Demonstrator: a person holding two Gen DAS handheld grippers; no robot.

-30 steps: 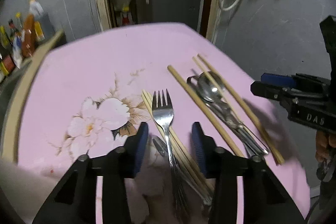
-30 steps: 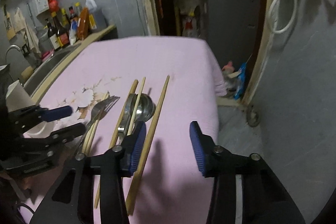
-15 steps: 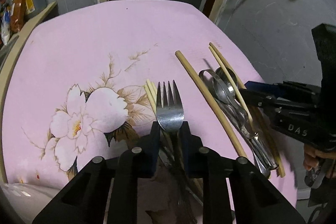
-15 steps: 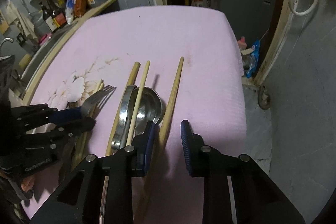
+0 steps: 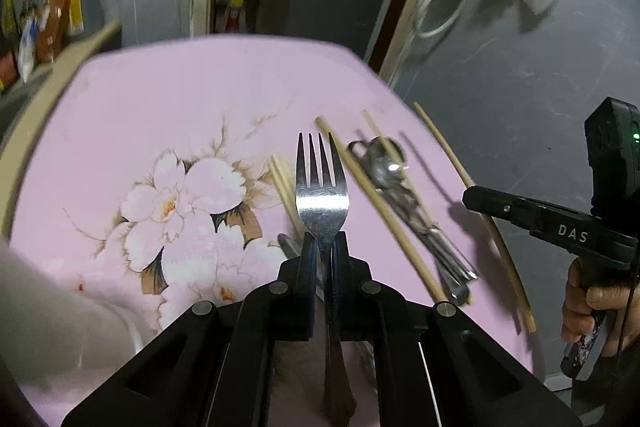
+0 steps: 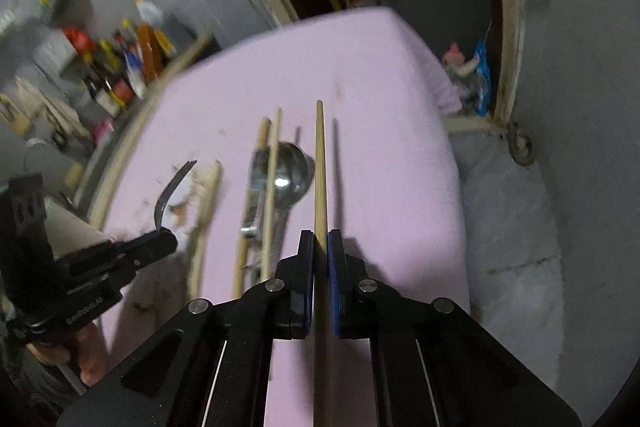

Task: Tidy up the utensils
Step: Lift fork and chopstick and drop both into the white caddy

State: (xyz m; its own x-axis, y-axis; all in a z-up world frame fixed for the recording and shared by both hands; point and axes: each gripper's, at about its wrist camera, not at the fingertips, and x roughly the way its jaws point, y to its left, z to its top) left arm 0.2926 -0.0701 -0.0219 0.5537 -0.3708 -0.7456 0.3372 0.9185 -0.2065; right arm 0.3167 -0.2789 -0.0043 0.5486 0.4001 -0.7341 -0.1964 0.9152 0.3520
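Left claw (image 5: pixel 323 247) clamped on steel fork (image 5: pixel 321 187), tines pointing ahead above pink bench (image 5: pixel 168 99). Right claw (image 6: pixel 321 243) clamped on pale wooden chopstick (image 6: pixel 320 163), lifted, pointing forward. "DAS" printed on right claw's side. Spoon (image 6: pixel 286 173) and other chopsticks (image 6: pixel 270 187) lying on bench between claws.

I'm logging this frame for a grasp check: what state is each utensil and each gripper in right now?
left gripper: shut on the fork.
fork: clamped at the neck, tines pointing away.
right gripper: shut on the chopstick.
chopstick: held between the pads, raised above its shadow.
spoon: lying on the pink cloth, a loose chopstick across its bowl.
chopstick pair: lying on the cloth beside the fork.
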